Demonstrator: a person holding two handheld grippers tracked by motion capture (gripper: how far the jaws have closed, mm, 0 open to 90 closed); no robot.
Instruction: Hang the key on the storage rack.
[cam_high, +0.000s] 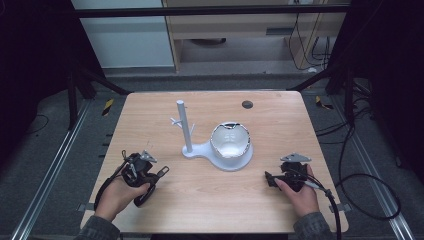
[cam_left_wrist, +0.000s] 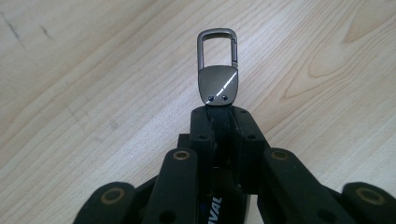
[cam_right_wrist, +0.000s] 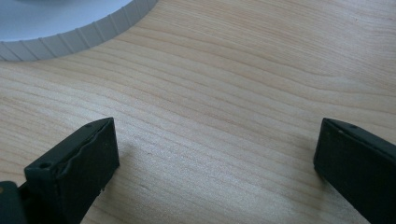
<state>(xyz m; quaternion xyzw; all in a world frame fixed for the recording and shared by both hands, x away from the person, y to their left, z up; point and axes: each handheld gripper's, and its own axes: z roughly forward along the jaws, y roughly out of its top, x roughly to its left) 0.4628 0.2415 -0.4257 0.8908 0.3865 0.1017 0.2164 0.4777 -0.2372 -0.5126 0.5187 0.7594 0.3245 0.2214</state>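
My left gripper (cam_left_wrist: 220, 116) is shut on the black strap of a key fob (cam_left_wrist: 218, 70). The fob's grey metal plate and snap hook stick out past the fingertips, over the wood. In the high view the left gripper (cam_high: 156, 175) sits near the table's front left, with the fob (cam_high: 163, 171) pointing right. At the front right, my right gripper (cam_high: 270, 179) is open and points left. Its jaws (cam_right_wrist: 217, 140) stand wide apart over bare wood with nothing between them. A white stand (cam_high: 186, 127) with a post and short pegs rises mid-table, and a white bowl (cam_high: 230, 140) rests on its round base.
The wooden table (cam_high: 210, 200) has a small dark round hole cover (cam_high: 247, 104) near its far edge. The ridged rim of the stand's white base (cam_right_wrist: 70, 32) lies just ahead of the right gripper. Cables trail off the table's right side.
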